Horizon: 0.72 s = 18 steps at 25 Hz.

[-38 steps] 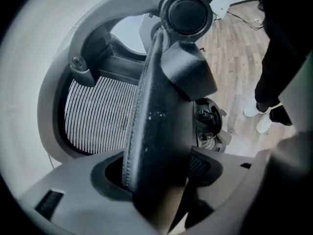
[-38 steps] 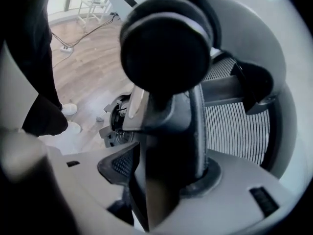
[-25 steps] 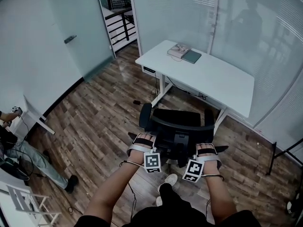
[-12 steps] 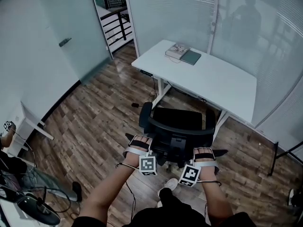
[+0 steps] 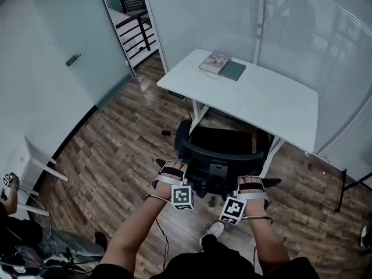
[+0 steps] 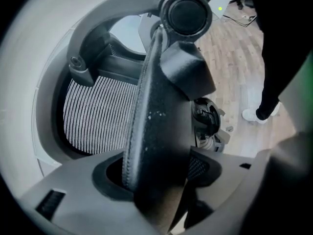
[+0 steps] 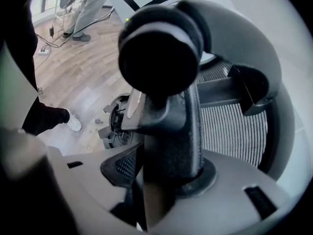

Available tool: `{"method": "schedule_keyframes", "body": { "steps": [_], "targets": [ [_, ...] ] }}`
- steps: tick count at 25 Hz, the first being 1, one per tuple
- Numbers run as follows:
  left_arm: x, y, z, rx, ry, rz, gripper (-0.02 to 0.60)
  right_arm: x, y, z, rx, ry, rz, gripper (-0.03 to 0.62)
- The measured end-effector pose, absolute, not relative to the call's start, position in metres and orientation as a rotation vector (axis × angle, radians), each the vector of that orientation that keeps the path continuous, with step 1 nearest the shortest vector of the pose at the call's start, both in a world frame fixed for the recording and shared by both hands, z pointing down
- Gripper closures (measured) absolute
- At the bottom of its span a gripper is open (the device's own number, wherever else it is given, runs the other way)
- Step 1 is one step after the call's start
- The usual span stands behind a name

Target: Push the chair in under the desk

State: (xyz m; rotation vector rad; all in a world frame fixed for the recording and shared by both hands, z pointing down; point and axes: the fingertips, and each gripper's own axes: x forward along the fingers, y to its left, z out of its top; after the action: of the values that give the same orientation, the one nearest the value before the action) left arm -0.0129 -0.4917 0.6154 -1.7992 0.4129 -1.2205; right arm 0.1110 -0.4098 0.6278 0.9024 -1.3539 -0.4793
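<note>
The black mesh office chair (image 5: 218, 150) stands in front of the white desk (image 5: 261, 97), its seat partly under the desk's near edge. Both grippers hold the top of the backrest. My left gripper (image 5: 174, 170) is shut on the left side of the backrest rim (image 6: 156, 131), which fills the gap between the jaws (image 6: 156, 199). On the rim's right side (image 7: 171, 131) my right gripper (image 5: 253, 183) is shut the same way (image 7: 164, 190). The chair's mesh (image 6: 98, 116) shows behind the rim.
A book (image 5: 214, 61) and a green notebook (image 5: 234, 70) lie at the desk's far corner. Glass walls close in behind and to the right of the desk. A white desk leg (image 5: 200, 106) stands left of the chair. My white shoe (image 5: 214, 230) is behind the chair's base.
The chair has rolled forward toward the desk with both grippers on its backrest, and its seat has gone partly under the desk edge. The head view has moved forward with it.
</note>
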Motion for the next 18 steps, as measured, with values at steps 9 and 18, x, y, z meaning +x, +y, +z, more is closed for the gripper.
{"method": "schedule_keyframes", "body": {
  "steps": [9,18],
  "targets": [
    [0.008,-0.537,0.615,-1.81,0.376,-1.194,0.284,0.131,-0.454,0.63,0.937,-1.301,-0.467,0.413],
    [0.022,-0.567,0.61,-1.805,0.386,-1.155,0.275,0.144,-0.482,0.625,0.963,-1.274,-0.484,0.414]
  ]
}}
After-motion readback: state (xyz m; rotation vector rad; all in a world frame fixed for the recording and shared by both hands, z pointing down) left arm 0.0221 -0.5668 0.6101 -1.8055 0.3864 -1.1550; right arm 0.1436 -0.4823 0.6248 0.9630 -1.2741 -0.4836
